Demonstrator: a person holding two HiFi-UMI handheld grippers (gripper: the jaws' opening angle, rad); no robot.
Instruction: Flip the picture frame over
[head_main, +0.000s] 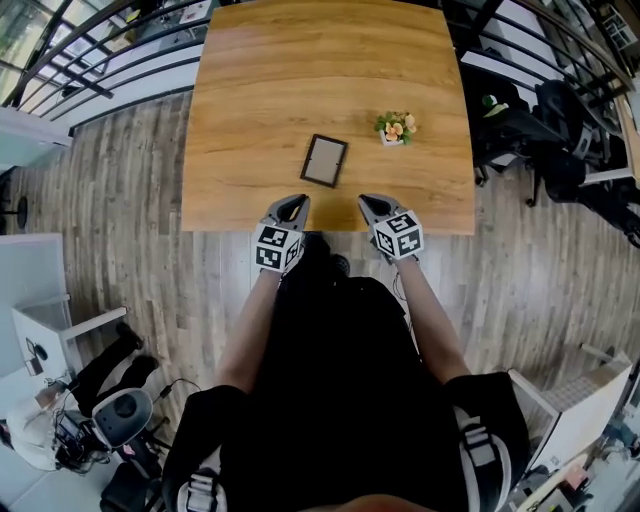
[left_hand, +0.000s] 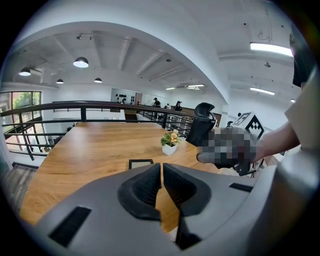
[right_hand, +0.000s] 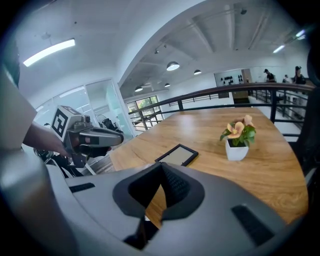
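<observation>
A small black picture frame (head_main: 324, 160) lies flat on the wooden table (head_main: 260, 90), near its front edge; it also shows in the left gripper view (left_hand: 141, 163) and the right gripper view (right_hand: 177, 155). My left gripper (head_main: 297, 201) hovers at the table's front edge, just short and left of the frame, jaws shut with nothing between them. My right gripper (head_main: 364, 199) hangs at the same edge, to the frame's right, also shut and empty. Neither touches the frame.
A small white pot of flowers (head_main: 395, 127) stands on the table right of the frame. Dark railings (head_main: 90, 60) run along the table's far and left sides. Office chairs (head_main: 545, 130) stand at the right, equipment (head_main: 115, 420) on the floor at lower left.
</observation>
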